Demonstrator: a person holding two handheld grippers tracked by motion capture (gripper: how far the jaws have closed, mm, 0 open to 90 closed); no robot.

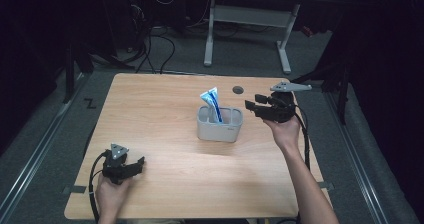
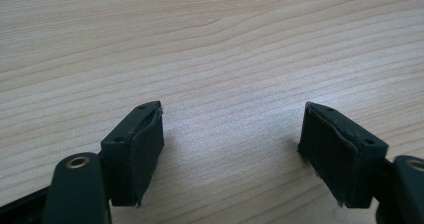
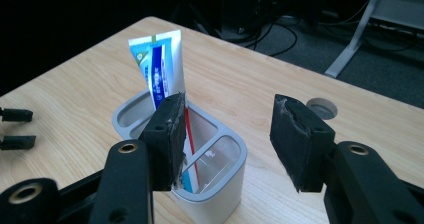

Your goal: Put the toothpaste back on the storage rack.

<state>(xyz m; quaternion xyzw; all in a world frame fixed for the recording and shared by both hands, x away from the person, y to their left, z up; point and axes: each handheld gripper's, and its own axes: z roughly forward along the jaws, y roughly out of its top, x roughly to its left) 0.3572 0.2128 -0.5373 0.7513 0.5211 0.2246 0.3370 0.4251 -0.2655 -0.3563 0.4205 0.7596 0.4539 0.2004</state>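
High view: the grey holder (image 1: 220, 124) stands upright near the middle of the table (image 1: 150, 109), with the toothpaste tube (image 1: 212, 103) standing in its rear-left compartment, crimped end up; the right gripper (image 1: 251, 105) hovers just beside the holder's right side, jaws spread and holding nothing; the left gripper (image 1: 141, 164) rests low at the table's near-left corner, well apart from the holder, jaws likewise spread and empty. Right gripper view: a thin red item, too slender to identify, leans inside the holder beside the tube. Judged step: placement of the tube appears complete, or a fresh grasp is in preparation. Next move, if a grasp: align the right gripper over the tube's crimped end; close squarely to avoid tipping the holder.
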